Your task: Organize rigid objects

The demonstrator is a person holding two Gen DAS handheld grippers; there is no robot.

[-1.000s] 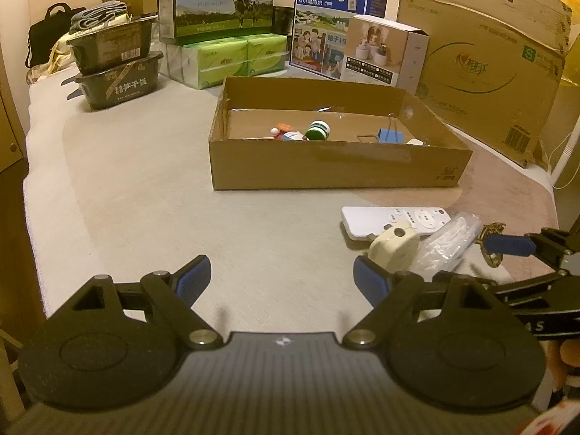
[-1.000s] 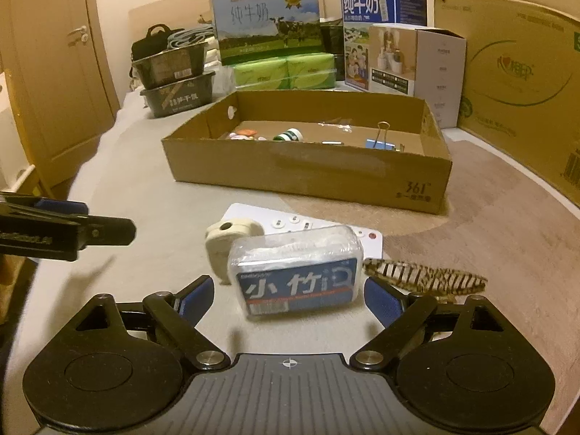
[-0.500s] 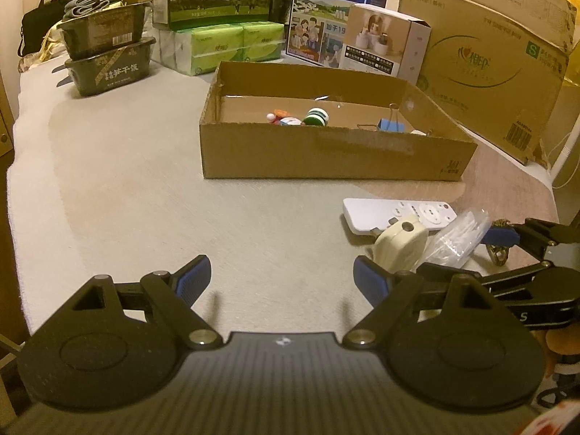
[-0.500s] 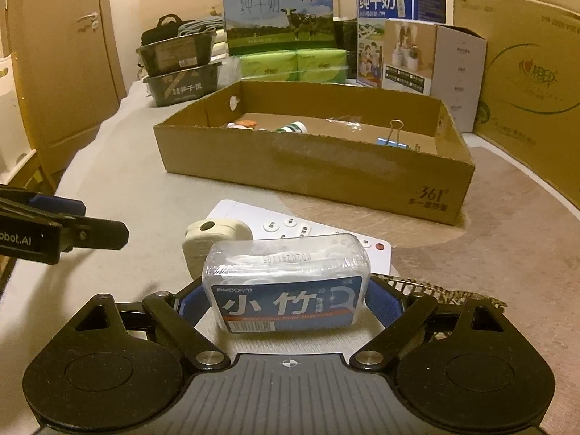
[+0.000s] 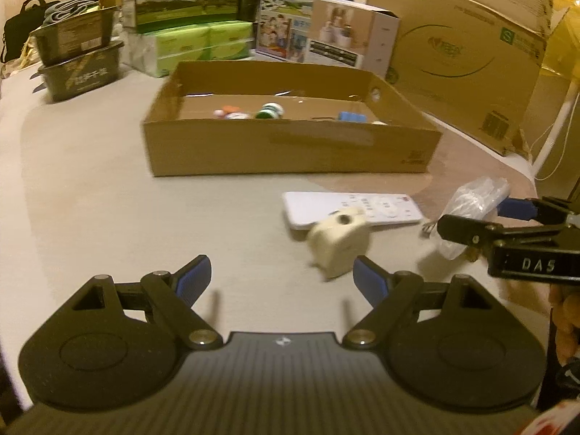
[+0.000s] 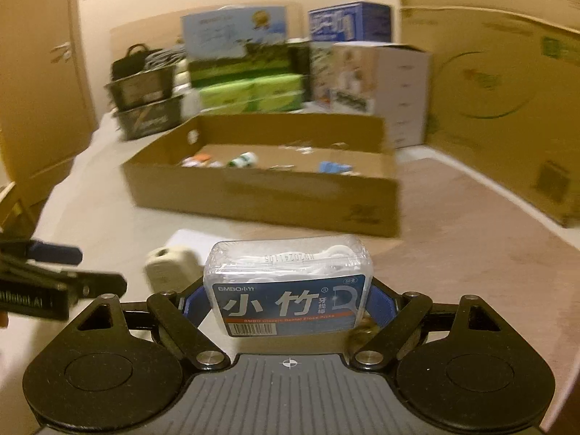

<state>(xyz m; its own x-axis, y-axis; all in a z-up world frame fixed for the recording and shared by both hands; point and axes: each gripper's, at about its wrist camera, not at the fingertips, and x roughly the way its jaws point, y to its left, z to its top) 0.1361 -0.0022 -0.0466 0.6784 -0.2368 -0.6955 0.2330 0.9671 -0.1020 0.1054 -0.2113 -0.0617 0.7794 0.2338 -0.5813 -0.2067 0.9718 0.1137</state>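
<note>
A clear box of dental floss picks (image 6: 288, 290) with a blue label sits between the blue pads of my right gripper (image 6: 286, 302). Its jaws are closing and the pads press on the box's two sides. In the left wrist view the same box (image 5: 475, 199) shows at the right, held off the surface. My left gripper (image 5: 282, 275) is open with nothing between its fingers. A cream tape measure (image 5: 339, 246) lies just ahead of its right finger, leaning on a white remote (image 5: 351, 210). Beyond stands the open cardboard box (image 5: 290, 152) holding several small items.
Stacked dark trays (image 5: 76, 58), green tissue packs (image 5: 203, 47) and milk cartons (image 5: 301, 7) line the back. A large cardboard carton (image 5: 467, 50) stands at the right. A wooden door (image 6: 40, 83) is at the left. Part of a striped hair clip (image 6: 359, 333) shows under the right finger.
My right gripper moved forward around the floss box, closed on it and raised it. My left gripper moved forward and down toward the tape measure.
</note>
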